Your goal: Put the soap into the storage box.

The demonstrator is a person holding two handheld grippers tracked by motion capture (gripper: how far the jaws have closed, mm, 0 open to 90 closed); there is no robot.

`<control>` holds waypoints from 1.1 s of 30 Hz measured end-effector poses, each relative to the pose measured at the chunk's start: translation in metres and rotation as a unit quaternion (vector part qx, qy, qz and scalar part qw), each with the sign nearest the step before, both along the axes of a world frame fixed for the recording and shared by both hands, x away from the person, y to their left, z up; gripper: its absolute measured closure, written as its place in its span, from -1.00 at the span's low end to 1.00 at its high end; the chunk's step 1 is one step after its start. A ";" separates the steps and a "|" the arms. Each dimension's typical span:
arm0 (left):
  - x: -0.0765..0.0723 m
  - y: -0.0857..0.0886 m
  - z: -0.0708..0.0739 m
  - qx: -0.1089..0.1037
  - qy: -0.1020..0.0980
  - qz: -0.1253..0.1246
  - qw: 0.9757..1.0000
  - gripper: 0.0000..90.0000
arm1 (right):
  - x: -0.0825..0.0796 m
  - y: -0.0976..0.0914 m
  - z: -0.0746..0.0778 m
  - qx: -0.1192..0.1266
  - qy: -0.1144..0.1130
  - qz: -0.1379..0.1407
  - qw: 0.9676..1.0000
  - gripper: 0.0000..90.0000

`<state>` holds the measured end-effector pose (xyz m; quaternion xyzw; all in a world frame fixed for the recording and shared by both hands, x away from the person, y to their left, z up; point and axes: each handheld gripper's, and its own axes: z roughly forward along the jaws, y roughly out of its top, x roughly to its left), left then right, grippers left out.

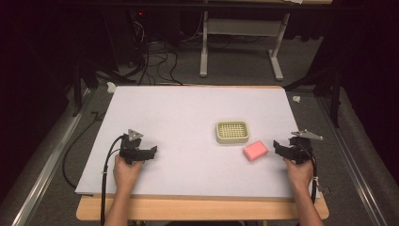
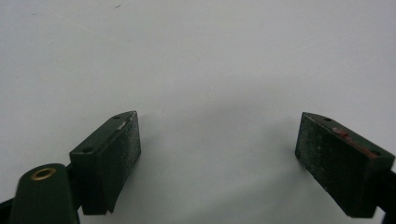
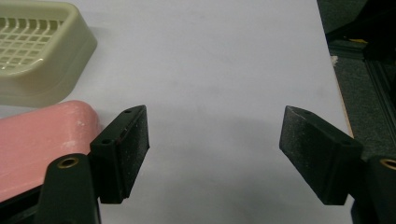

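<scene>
A pink soap bar (image 1: 255, 150) lies on the white table sheet (image 1: 188, 113), just in front of a cream slotted soap dish (image 1: 232, 132). My right gripper (image 1: 281, 148) is held to the right of the soap, jaws wide open and empty. In the right gripper view the soap bar (image 3: 37, 140) lies left of the left jaw, with the soap dish (image 3: 39, 51) behind it, and the right gripper (image 3: 215, 140) frames bare sheet. My left gripper (image 1: 149, 151) rests at the front left of the sheet, open and empty. In its own view the left gripper (image 2: 217, 144) has bare sheet between its jaws.
The sheet covers a wooden table whose front edge (image 1: 197, 207) shows below it. Behind the table stand a white frame (image 1: 240, 42) and tangled cables (image 1: 155, 56) on the floor. Metal rails (image 1: 42, 169) run along both sides.
</scene>
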<state>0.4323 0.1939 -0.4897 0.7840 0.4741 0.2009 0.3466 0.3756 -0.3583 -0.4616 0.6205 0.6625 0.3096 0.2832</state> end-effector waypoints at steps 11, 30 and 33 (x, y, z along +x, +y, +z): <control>0.000 0.000 0.000 0.001 -0.001 0.000 1.000 -0.67 | -0.020 -0.002 0.009 0.030 -0.031 0.031 0.999 -0.51; 0.000 0.000 0.000 0.001 -0.001 0.001 1.000 -0.67 | -0.055 0.004 0.014 0.042 -0.064 0.062 0.995 -0.68; 0.000 0.000 0.000 0.001 -0.001 0.001 1.000 -0.67 | -0.059 0.009 0.014 0.038 -0.060 0.072 0.995 -0.68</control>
